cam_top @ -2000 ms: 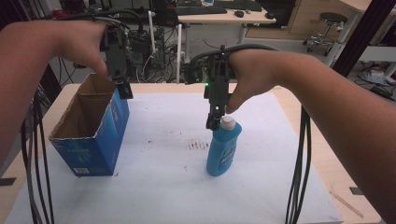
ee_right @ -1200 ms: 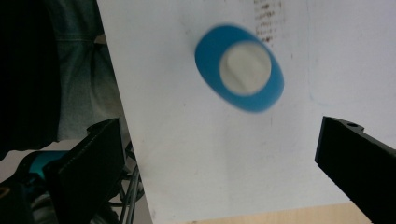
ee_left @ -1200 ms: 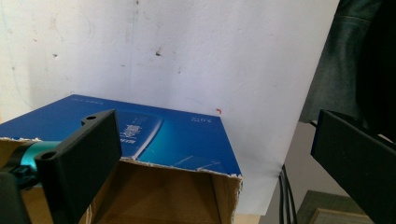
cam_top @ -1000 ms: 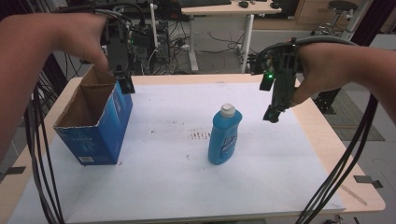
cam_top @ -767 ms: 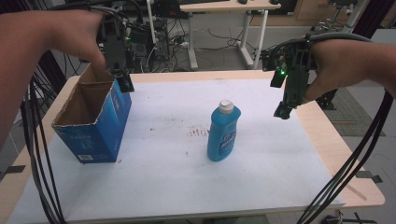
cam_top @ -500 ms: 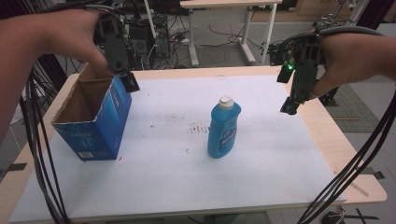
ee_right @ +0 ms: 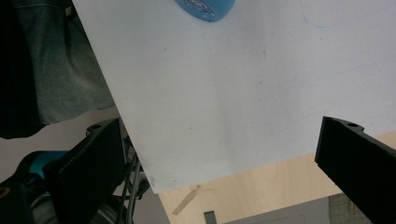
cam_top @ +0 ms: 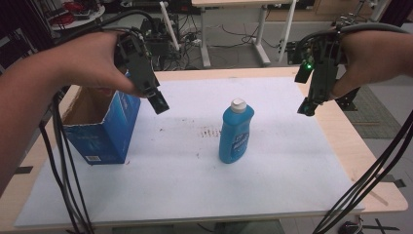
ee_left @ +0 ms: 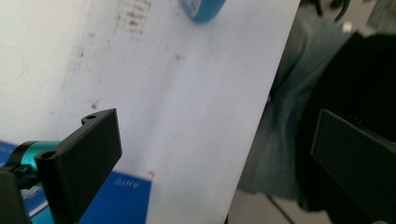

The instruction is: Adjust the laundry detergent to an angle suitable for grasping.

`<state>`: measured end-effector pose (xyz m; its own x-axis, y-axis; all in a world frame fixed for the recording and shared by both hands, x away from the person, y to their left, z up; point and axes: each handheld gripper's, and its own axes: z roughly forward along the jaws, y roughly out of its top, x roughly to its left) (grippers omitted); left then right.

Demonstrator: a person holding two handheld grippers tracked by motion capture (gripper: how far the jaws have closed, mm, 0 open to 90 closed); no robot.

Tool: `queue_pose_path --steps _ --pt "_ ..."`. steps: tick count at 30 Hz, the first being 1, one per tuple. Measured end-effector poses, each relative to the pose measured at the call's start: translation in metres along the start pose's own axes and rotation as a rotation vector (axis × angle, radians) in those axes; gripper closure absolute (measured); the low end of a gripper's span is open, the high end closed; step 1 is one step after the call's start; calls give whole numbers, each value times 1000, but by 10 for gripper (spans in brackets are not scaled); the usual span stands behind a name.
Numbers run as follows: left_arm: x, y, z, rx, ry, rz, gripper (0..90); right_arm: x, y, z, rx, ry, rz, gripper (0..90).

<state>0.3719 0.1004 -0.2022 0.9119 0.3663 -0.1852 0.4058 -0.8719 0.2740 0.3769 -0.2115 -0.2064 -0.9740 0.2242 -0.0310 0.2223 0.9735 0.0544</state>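
Observation:
A blue dish-soap bottle [cam_top: 236, 131] with a white cap stands upright near the middle of the white sheet [cam_top: 185, 185]. Its base shows at the top of the left gripper view [ee_left: 203, 9] and of the right gripper view [ee_right: 205, 8]. An open blue cardboard box [cam_top: 104, 129] stands at the left. My left gripper [cam_top: 158, 103] hangs in the air just right of the box's top edge, open and empty [ee_left: 212, 154]. My right gripper [cam_top: 307, 107] is held high over the table's right side, well clear of the bottle, open and empty [ee_right: 219, 158].
The wooden table [cam_top: 360, 146] shows bare beyond the sheet's right edge. Black cables [cam_top: 63, 161] trail down from both grippers. Desks, chairs and wiring stand behind the table. Dark smudges [cam_top: 209, 131] mark the sheet left of the bottle.
My right gripper let go of the bottle's cap, then rose and swung away to the right. The bottle stays standing. My left gripper has kept its place by the box.

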Motion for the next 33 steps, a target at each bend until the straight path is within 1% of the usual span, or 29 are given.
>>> queue_pose_path --steps 1,3,4,5,6,7,8,9,10,11,12,13,14,15,16,17,18,19,23,24,25,26,27,30,33 --pt "-3 0 3 -44 -5 -38 17 1 0 0 0 1 4 8" --pt "-3 0 3 -44 -5 -38 17 1 0 0 0 1 8 8" --pt "-6 0 6 -72 2 -57 17 1 0 0 0 1 8 8" --pt "-8 0 8 -82 5 -70 17 0 -1 0 -2 2 2 8" --pt "-9 1 9 -91 11 -75 17 0 -1 0 -1 1 -5 8" --pt "-11 2 11 -99 17 -74 17 1 -2 -1 2 -2 2 8" --pt "-13 2 13 -111 10 -94 17 1 -2 -1 -1 -1 13 8" --pt "-13 3 16 -115 -5 -110 17 1 -2 -1 0 -3 6 8" --pt "-15 4 18 -122 -6 -117 17 1 -2 -2 0 -2 10 8" --pt "-16 5 20 -125 4 -107 17 1 -3 -2 2 -3 11 8" --pt "-17 6 22 -133 6 -108 17 1 -3 -2 2 -3 16 8" --pt "-18 6 24 -137 -5 -109 17 1 -3 -2 2 -1 18 8" --pt "-19 7 27 -144 -3 -108 17 1 -3 -2 2 -2 19 8" --pt "-21 8 29 -151 4 -98 17 1 -4 -2 2 -3 16 8" --pt "-22 9 31 -162 0 -103 17 0 -4 -3 3 -4 11 8" --pt "-22 10 34 -166 -9 -109 17 1 -4 -3 2 -2 18 8" --pt "-24 11 37 -174 -7 -115 17 1 -4 -3 -1 -2 23 8" --pt "-25 12 39 -180 4 -107 17 1 -4 -3 1 0 26 8" --pt "-30 17 50 -182 14 -96 17 -1 -5 -3 1 -3 25 8" --pt "-31 18 53 -185 14 -99 17 -1 -5 -3 1 -3 25 9" --pt "-32 19 57 -182 15 -97 17 0 -5 -2 -3 -1 35 8" --pt "-34 20 60 -192 19 -107 17 0 -5 -2 -2 -3 36 8" --pt "-34 21 63 -188 23 -102 17 -1 -5 -2 1 -2 31 8" --pt "-35 23 70 -209 32 -118 17 -1 -6 -2 -6 -1 31 8" --pt "-36 25 76 -245 45 -138 17 -2 -6 -1 -2 -4 29 8"
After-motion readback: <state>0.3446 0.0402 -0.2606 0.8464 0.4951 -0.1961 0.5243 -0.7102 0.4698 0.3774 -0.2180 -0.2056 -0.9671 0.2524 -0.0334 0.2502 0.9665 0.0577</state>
